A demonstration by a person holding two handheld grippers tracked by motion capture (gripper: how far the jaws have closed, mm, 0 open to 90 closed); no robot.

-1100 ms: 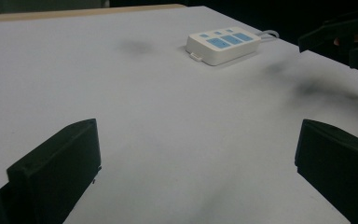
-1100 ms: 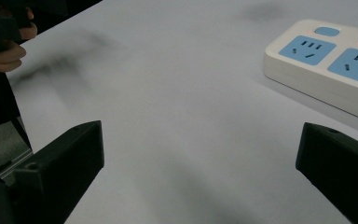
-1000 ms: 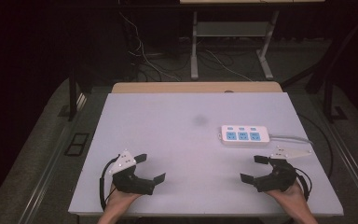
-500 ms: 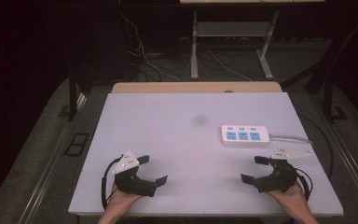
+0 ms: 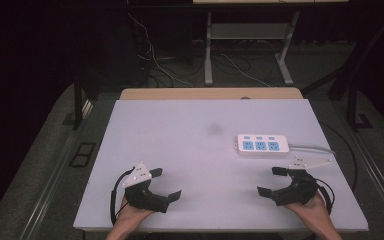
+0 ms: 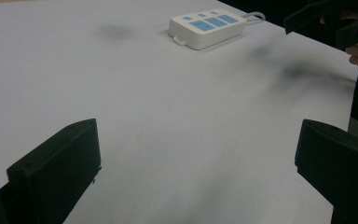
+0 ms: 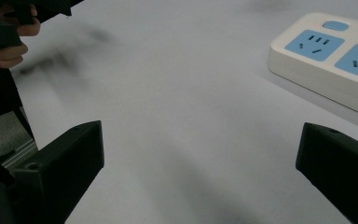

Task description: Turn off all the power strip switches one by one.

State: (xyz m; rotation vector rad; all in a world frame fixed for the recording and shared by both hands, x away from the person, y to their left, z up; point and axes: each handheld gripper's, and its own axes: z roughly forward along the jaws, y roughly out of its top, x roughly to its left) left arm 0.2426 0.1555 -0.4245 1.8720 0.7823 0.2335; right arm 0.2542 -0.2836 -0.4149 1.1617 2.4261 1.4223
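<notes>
Your wide, matte white rectangular table (image 5: pixel 180 150) is smooth and flat, with a pale wooden strip along its far edge and a faint grey smudge near the middle. On its right half lies the white plastic power strip with three blue sockets (image 5: pixel 261 145), a rounded oblong (its grey cable runs off to the right). Your right tongs (image 5: pixel 274 181), black and blocky, sit near it on your side, jaws spread wide, gripping nothing. Your left tongs (image 5: pixel 166 184) rest well apart from the strip at the near left, likewise released. Nothing lies between strip and tongs.
</notes>
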